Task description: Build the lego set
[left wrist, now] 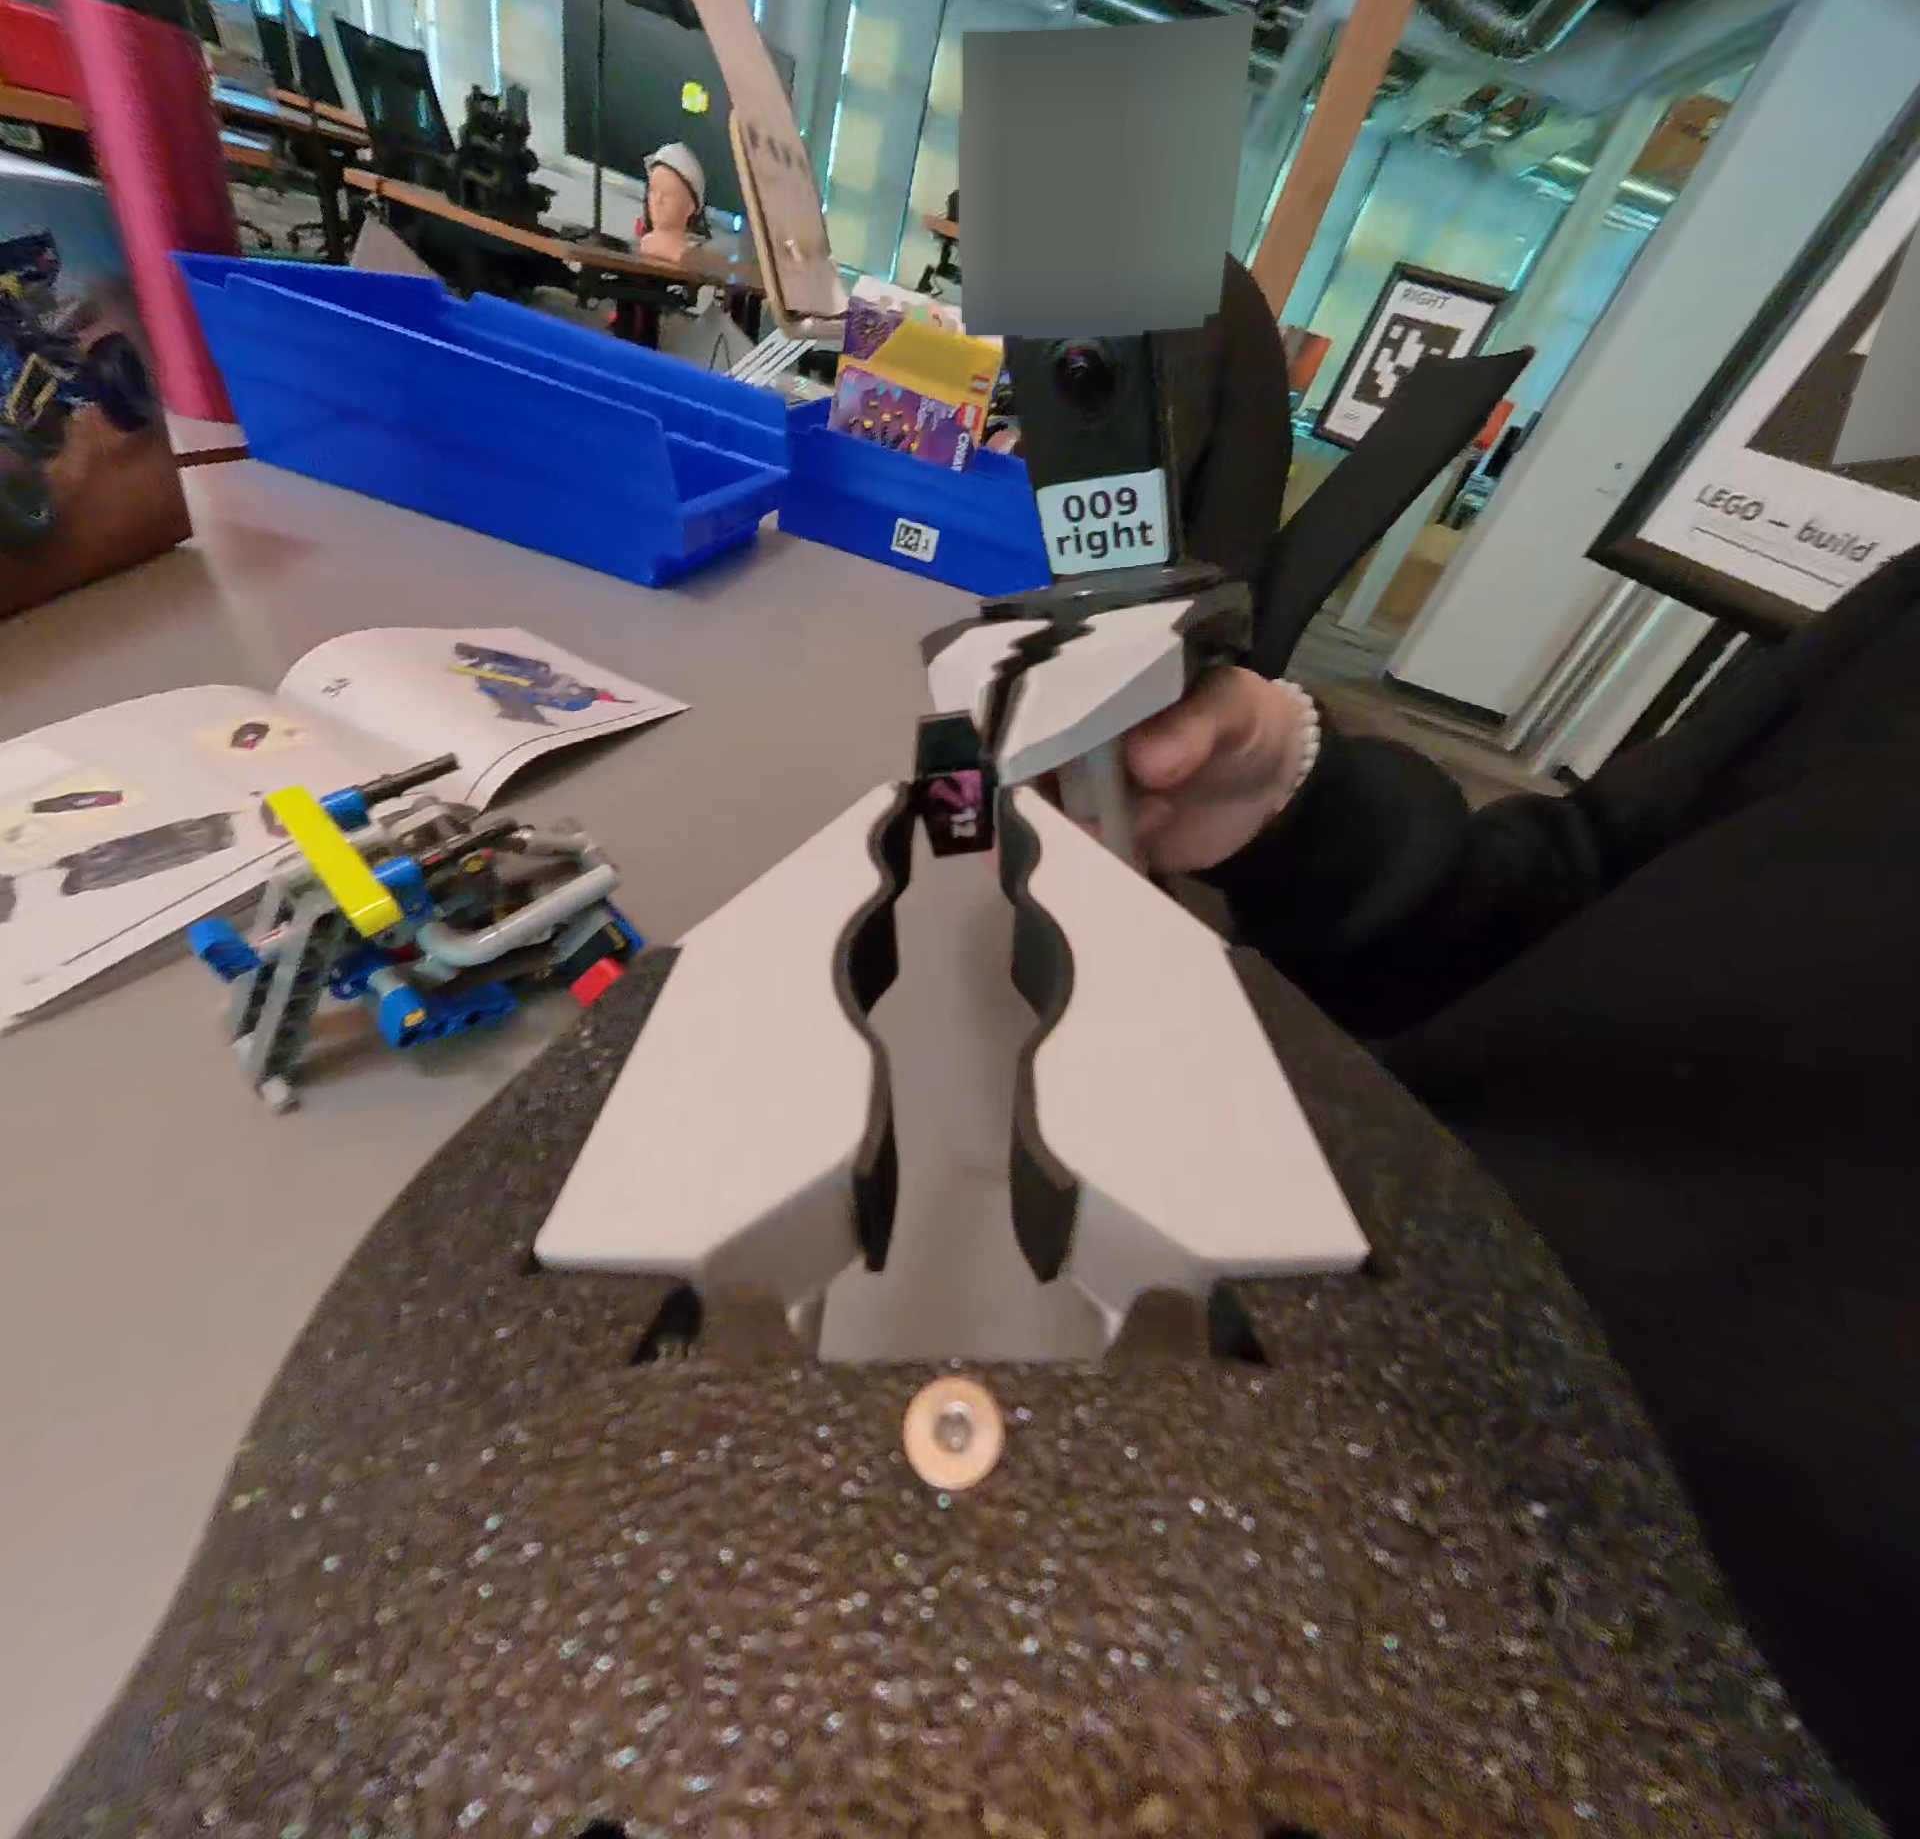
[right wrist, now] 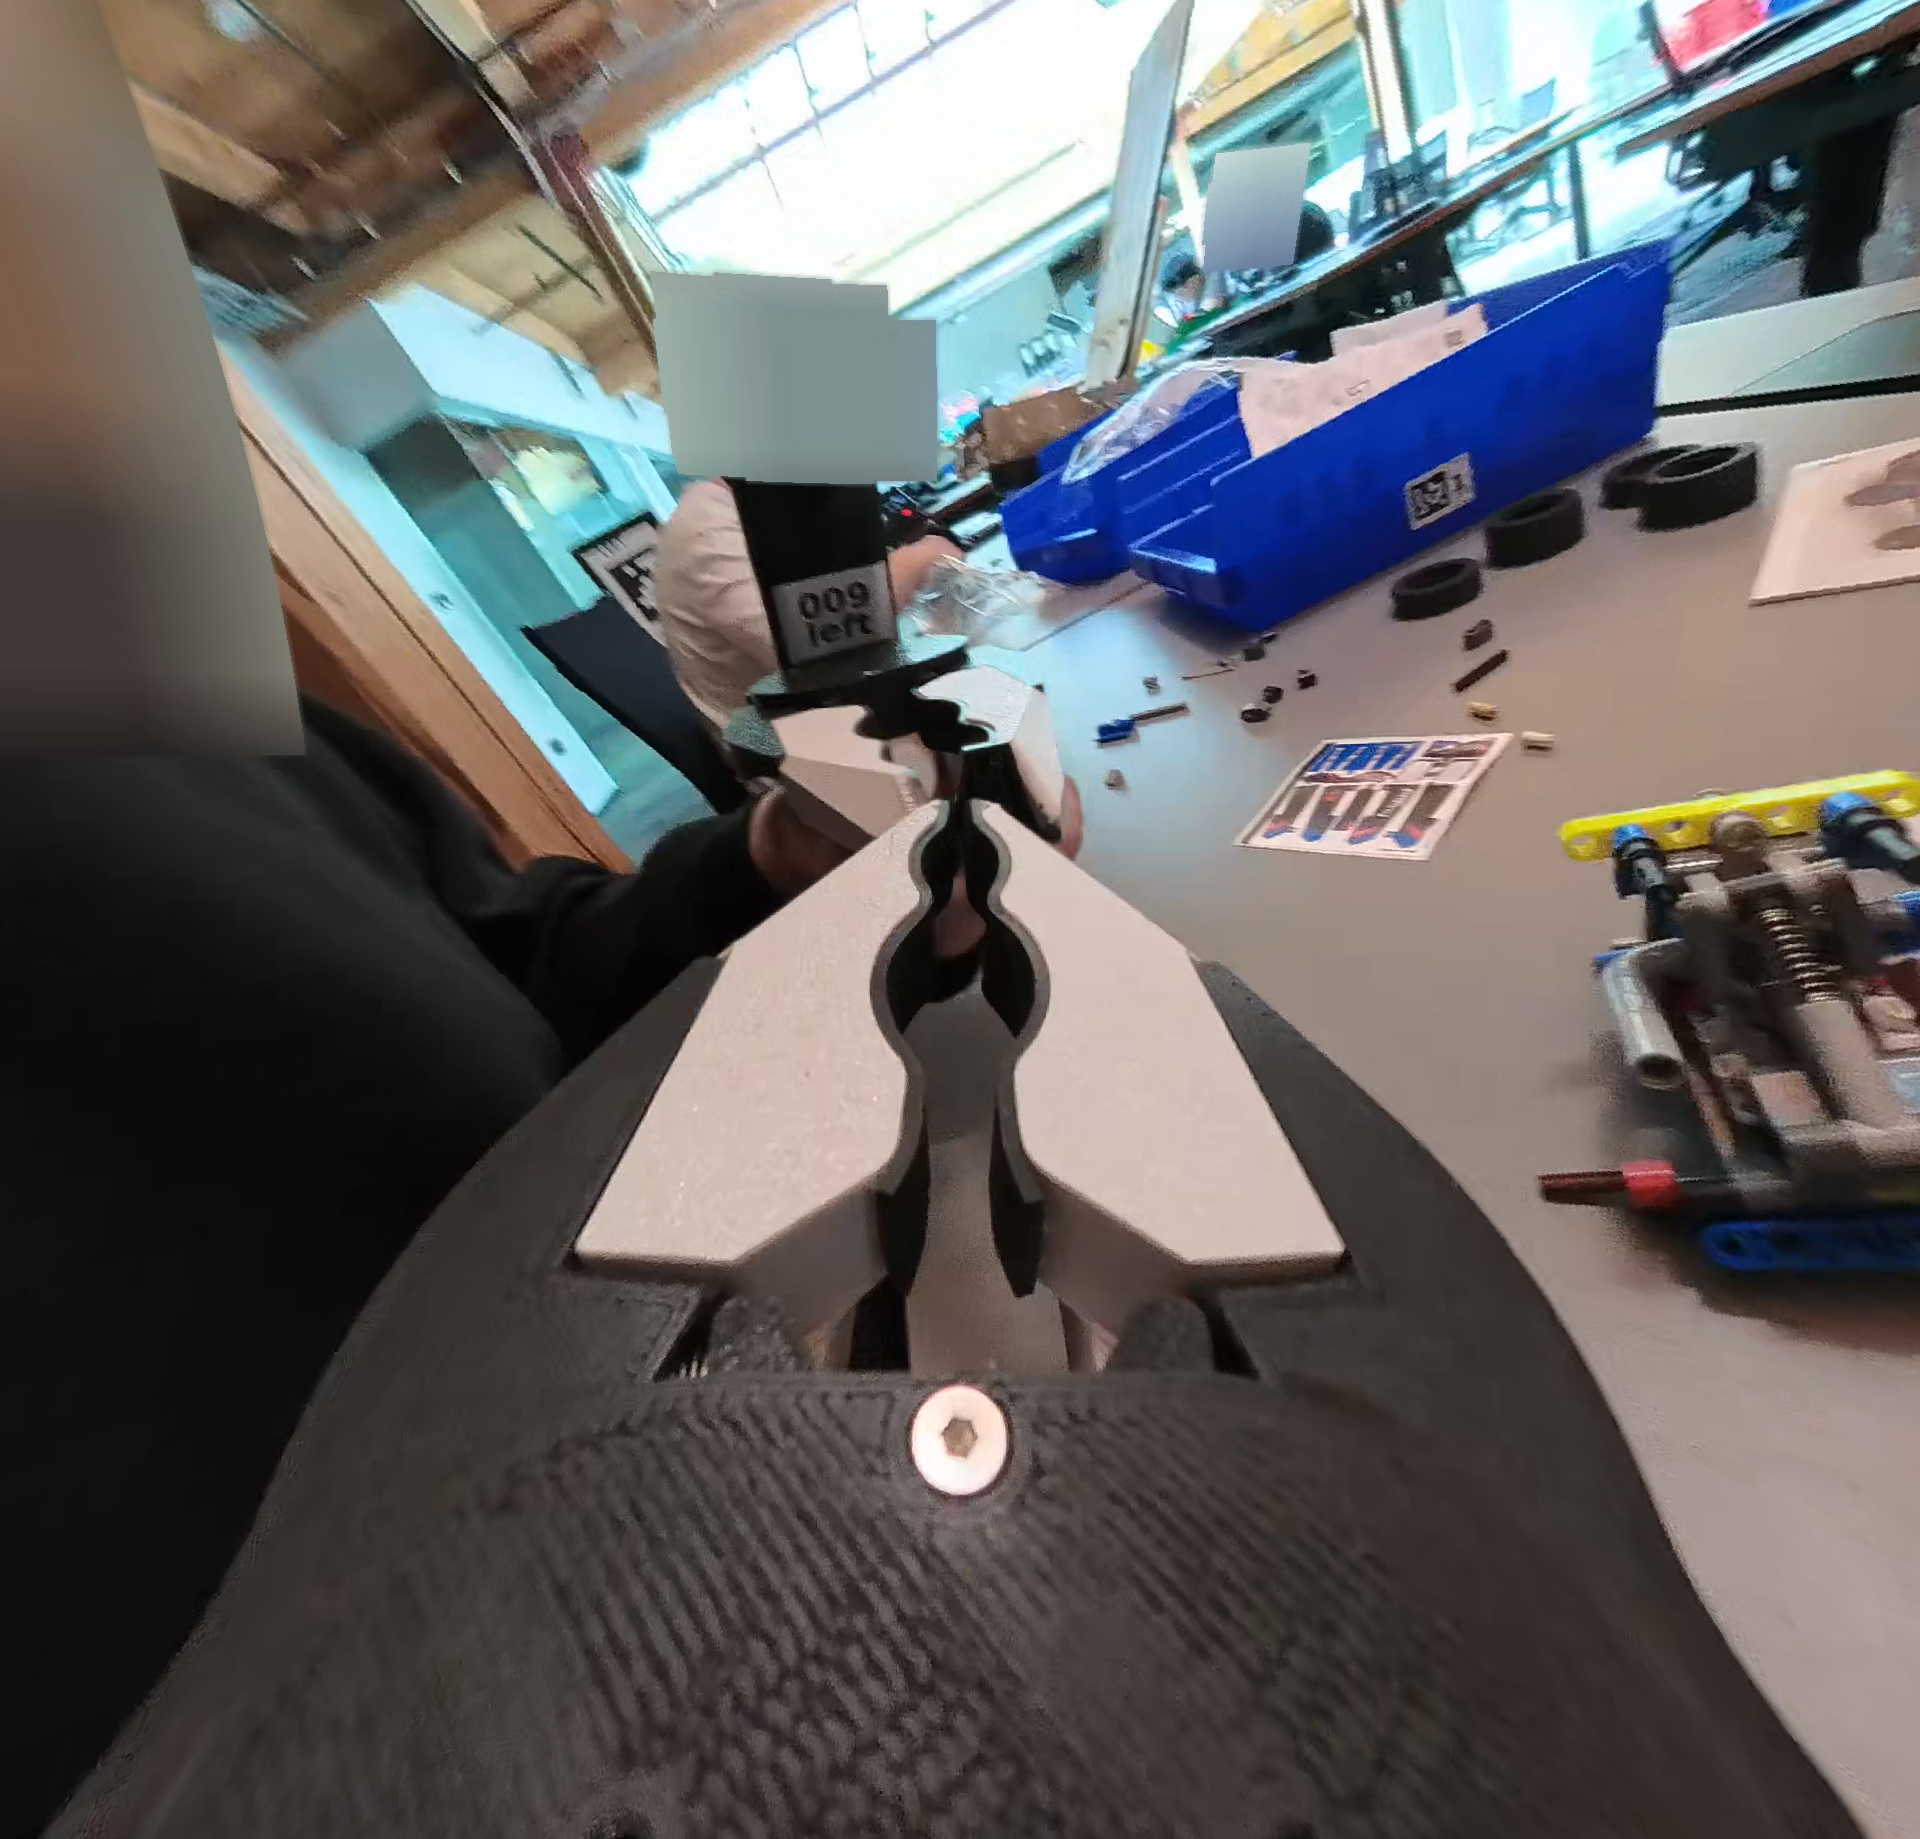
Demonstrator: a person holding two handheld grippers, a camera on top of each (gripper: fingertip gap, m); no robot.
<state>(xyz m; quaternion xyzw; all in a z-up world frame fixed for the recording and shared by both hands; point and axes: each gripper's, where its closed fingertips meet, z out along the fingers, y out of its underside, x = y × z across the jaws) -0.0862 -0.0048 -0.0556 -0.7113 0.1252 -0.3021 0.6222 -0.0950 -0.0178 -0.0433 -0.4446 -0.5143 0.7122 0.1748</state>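
Note:
My left gripper (left wrist: 951, 815) is held above the grey table (left wrist: 727, 626), and its fingertips are shut on a small black piece (left wrist: 954, 802) with a purple sticker on its face. My right gripper (left wrist: 1003, 735) faces it from beyond. Its jaws are closed, and its tips rest against the piece's upper end. In the right wrist view my right gripper (right wrist: 961, 833) shows shut fingertips. Just past them the black piece (right wrist: 995, 769) sits in the left gripper (right wrist: 977, 750). I cannot tell whether the right tips pinch an edge of the piece. A hand (left wrist: 1205, 761) in a black sleeve holds the right gripper.
A part-built toy vehicle (left wrist: 416, 916) with a yellow beam lies by an open instruction booklet (left wrist: 208, 750); the vehicle also shows in the right wrist view (right wrist: 1756, 1010). Blue bins (left wrist: 499, 439) stand at the back. A sticker sheet (right wrist: 1371, 792), black tyres (right wrist: 1538, 527) and small loose parts (right wrist: 1268, 698) lie on the table. Left and right tips are no more than a few centimetres apart.

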